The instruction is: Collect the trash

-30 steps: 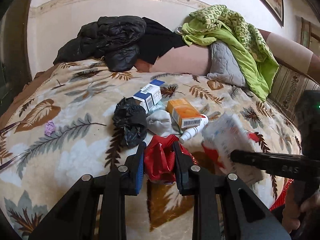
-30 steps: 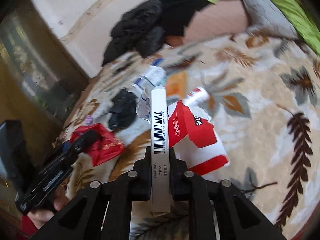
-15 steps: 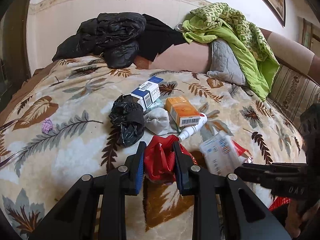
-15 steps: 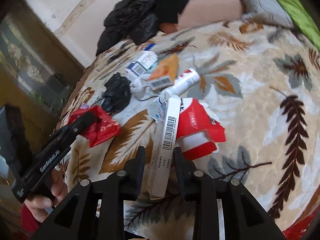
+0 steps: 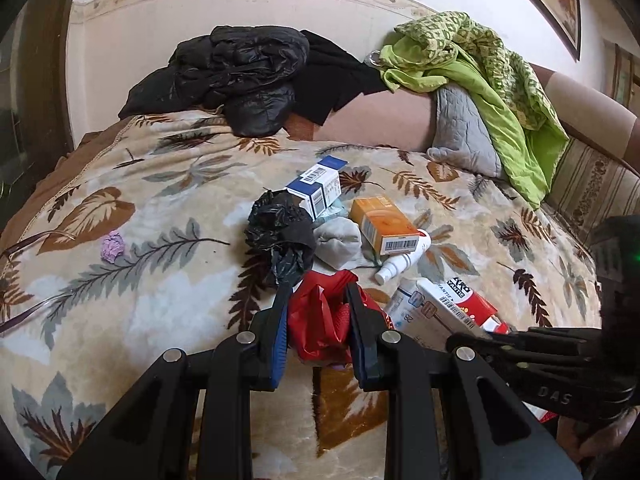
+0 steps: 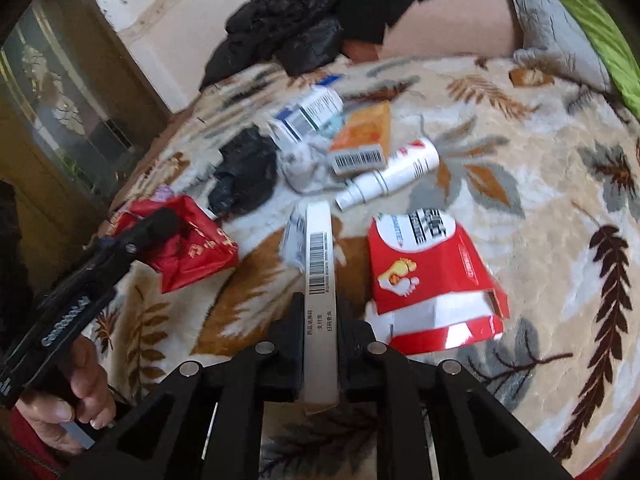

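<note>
Left wrist view: the left gripper (image 5: pixel 318 316) has its two fingers pinching a crumpled red plastic bag (image 5: pixel 320 320) above the leaf-patterned blanket (image 5: pixel 160 304) near its near edge. Just beyond lies a trash pile toward the blanket's middle: a crumpled black plastic bag (image 5: pixel 280 236), a blue-and-white carton (image 5: pixel 318 188), a grey-white wad (image 5: pixel 340 240), an orange carton (image 5: pixel 386 226) and a white spray bottle (image 5: pixel 404 258), all touching or crowded together. A small purple wad (image 5: pixel 112 246) lies well apart toward the left edge. A black jacket (image 5: pixel 240 76) and a green cloth (image 5: pixel 480 76) are heaped at the far edge.

Right wrist view: the right gripper (image 6: pixel 320 332) has its fingers pressed on a slim white barcoded box (image 6: pixel 319 292), held edge-on over the blanket. A torn red-and-white carton (image 6: pixel 428 280) lies just right of it on the blanket, its open end towards the near edge. The left gripper (image 6: pixel 160 220) shows at the left, its tip against the red bag.
</note>
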